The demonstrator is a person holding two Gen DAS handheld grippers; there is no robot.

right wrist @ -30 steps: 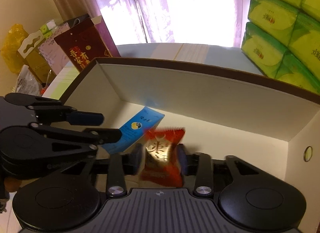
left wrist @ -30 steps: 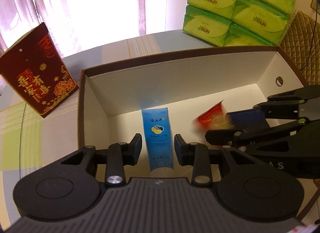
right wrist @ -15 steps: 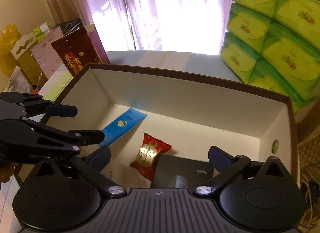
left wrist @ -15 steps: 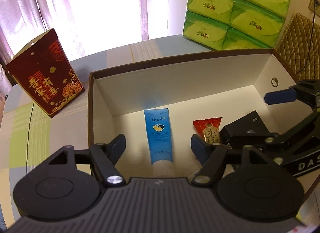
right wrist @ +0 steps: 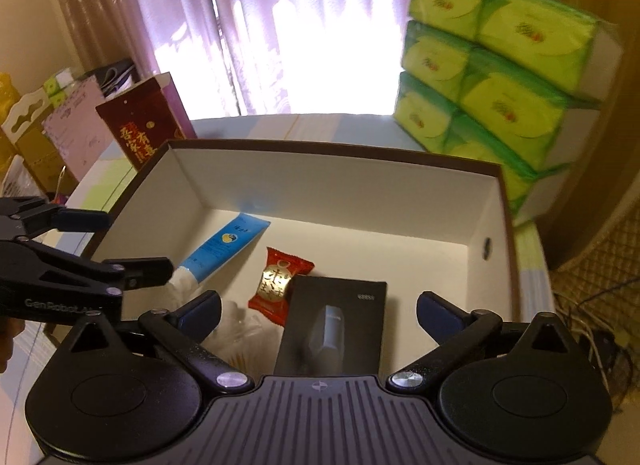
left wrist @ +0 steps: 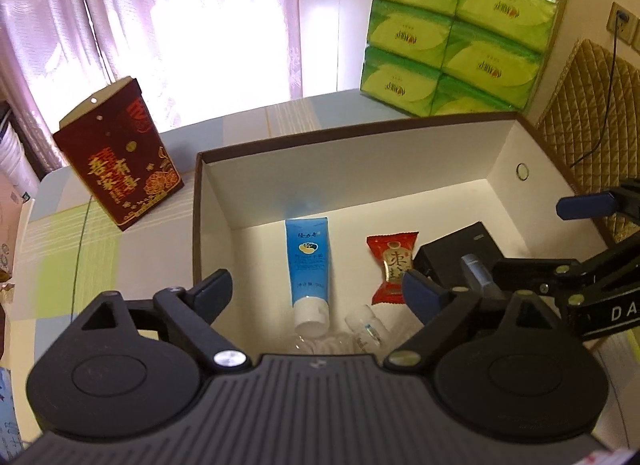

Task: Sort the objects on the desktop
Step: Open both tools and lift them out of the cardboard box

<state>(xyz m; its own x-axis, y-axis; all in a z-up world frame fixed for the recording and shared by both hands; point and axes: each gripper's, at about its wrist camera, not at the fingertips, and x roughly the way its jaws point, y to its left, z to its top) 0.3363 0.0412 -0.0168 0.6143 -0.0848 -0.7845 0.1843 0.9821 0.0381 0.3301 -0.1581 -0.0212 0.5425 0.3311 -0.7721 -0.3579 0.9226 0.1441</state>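
An open box (left wrist: 360,169) (right wrist: 320,181) with white walls holds a blue tube (left wrist: 307,261) (right wrist: 224,245), a red candy packet (left wrist: 394,265) (right wrist: 278,285), a black case (left wrist: 452,253) (right wrist: 368,321) and a small clear bottle (left wrist: 366,329). My left gripper (left wrist: 318,289) (right wrist: 120,245) hovers over the box's near left side. Its jaws are opening and nothing is between the pads. My right gripper (right wrist: 320,305) (left wrist: 530,235) hangs wide open above the black case, holding nothing.
A dark red gift bag (left wrist: 116,161) (right wrist: 144,133) stands on the table left of the box. Stacked green tissue packs (left wrist: 456,37) (right wrist: 492,77) rise behind its right end. A quilted chair back (left wrist: 584,105) is at the right, and assorted packages (right wrist: 40,137) at the far left.
The right gripper let go of the red candy packet, which now lies in the box. Both grippers spread their jaws and drew back and up from the box.
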